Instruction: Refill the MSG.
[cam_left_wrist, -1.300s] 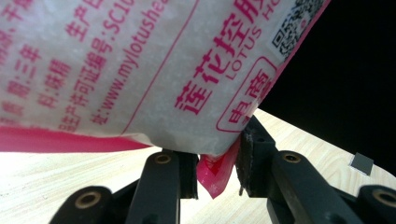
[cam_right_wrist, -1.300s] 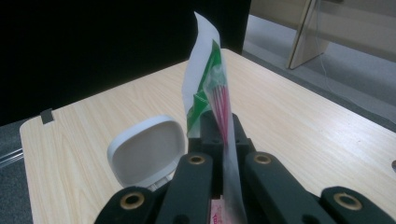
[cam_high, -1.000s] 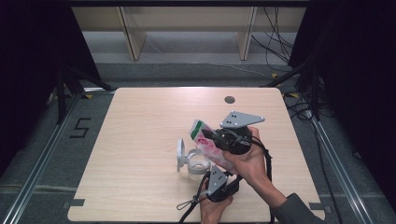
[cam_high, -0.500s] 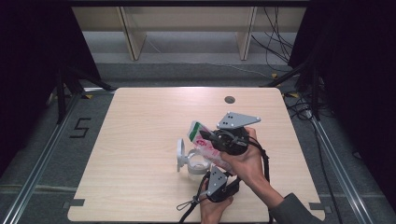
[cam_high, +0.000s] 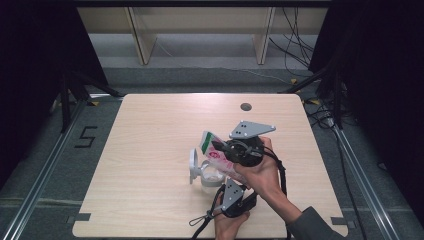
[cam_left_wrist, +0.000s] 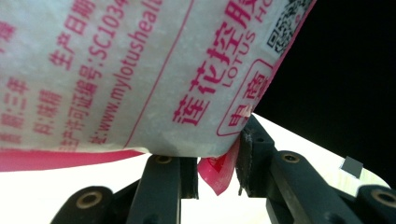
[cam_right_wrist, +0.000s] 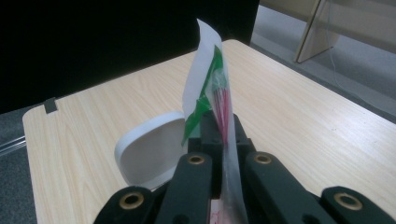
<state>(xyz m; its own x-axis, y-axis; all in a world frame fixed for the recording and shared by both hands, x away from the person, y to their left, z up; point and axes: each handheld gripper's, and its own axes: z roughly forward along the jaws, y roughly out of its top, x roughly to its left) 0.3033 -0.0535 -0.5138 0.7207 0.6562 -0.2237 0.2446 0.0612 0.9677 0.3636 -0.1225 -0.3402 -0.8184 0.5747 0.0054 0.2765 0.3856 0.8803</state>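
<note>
Pink and white, the bag (cam_high: 216, 152) tilts over the white jar (cam_high: 207, 172), its long side slanting down. The right gripper (cam_right_wrist: 218, 133) pinches its top edge; the left gripper (cam_left_wrist: 217, 158) pinches its bottom corner, nearer the jar.

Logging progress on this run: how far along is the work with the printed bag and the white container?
Done: the white plastic container sits on the table with its round lid open. In hand: both grippers hold the pink-and-white printed plastic bag over it, the right gripper clamping its green-striped top edge, the left gripper pinching a bottom corner. Left: probably emptying the bag; whether anything has gone in, I cannot tell.
</note>
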